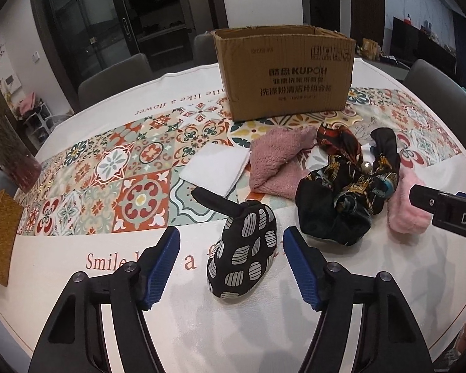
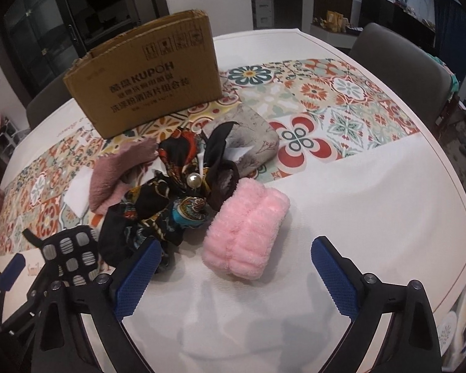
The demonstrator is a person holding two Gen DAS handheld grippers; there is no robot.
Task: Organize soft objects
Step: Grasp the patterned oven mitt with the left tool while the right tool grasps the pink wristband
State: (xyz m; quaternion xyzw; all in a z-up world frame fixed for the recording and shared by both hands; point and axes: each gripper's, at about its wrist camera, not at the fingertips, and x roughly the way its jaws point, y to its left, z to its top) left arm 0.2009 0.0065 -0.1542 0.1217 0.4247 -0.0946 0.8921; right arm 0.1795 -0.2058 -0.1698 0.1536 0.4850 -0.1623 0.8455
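Sitting squarely between the spread-wide, empty fingers of the left gripper point(image 1: 231, 265): the black patterned pouch point(image 1: 244, 253), long axis running straight ahead (strap pointing away and leftward). Hanging equally wide open and empty, the right gripper point(image 2: 233, 275), with the pink fluffy cloth point(image 2: 247, 233) lying just ahead. Standing well beyond both, the cardboard box point(image 1: 287, 71).

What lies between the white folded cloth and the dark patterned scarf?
The dusty-pink fleece cloth lies between the white folded cloth and the dark patterned scarf, clearest in the left wrist view.
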